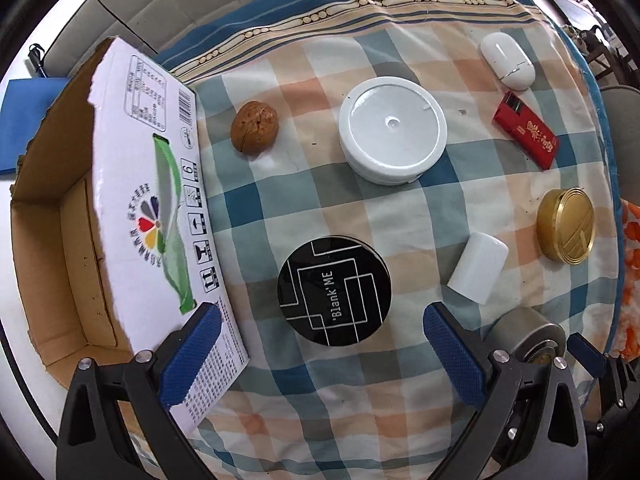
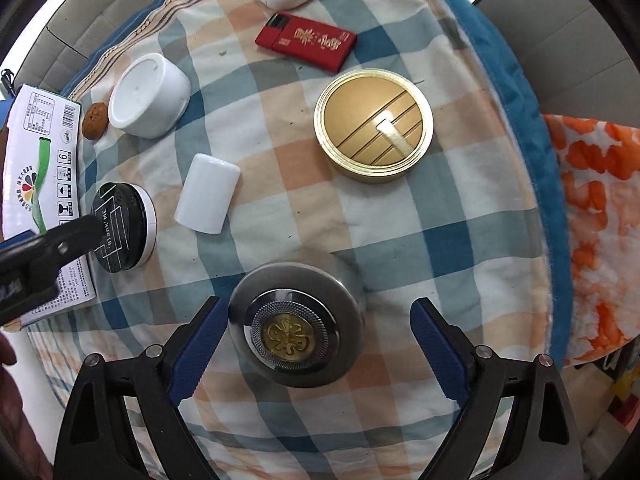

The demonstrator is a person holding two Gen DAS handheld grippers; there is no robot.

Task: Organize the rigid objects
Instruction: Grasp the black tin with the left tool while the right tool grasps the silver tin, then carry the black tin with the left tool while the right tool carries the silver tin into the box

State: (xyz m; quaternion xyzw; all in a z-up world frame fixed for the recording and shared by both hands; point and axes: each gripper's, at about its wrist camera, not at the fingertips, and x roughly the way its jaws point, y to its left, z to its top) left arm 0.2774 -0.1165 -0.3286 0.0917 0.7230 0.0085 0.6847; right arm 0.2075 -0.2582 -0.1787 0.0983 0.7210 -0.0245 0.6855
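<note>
Jaws of the left gripper (image 1: 322, 354) stand wide, blue pads apart, nothing between them but checked cloth; the round black tin with white line pattern and "Blank ME" lettering (image 1: 334, 291) lies just above the gap, not touched. Left pad overlaps the printed white flap of the open cardboard box (image 1: 52, 240) at the left edge of the frame.

Jaws of the right gripper (image 2: 314, 346) also wide. Grey metal round container with a gold emblem in its lid (image 2: 296, 324) sits between the pads: the left pad is close beside it, contact cannot be told; the right pad stands clearly apart. No grip.

Surface: blue, white and orange checked cloth (image 1: 360, 420) with a teal border.

Left wrist view, other items:
- brown walnut (image 1: 255, 127), upper left of centre, near the box flap
- white round flat container (image 1: 393, 129), upper centre
- white oval case (image 1: 507, 61), upper right
- red rectangular box with gold characters (image 1: 526, 135), just below the oval case
- gold round tin (image 1: 566, 225), right edge
- white cylindrical cap (image 1: 478, 267), lying on its side, right of the black tin

Right wrist view: the left gripper's dark body enters at the left edge over the black tin. All items rest on the cloth, none in the box.
</note>
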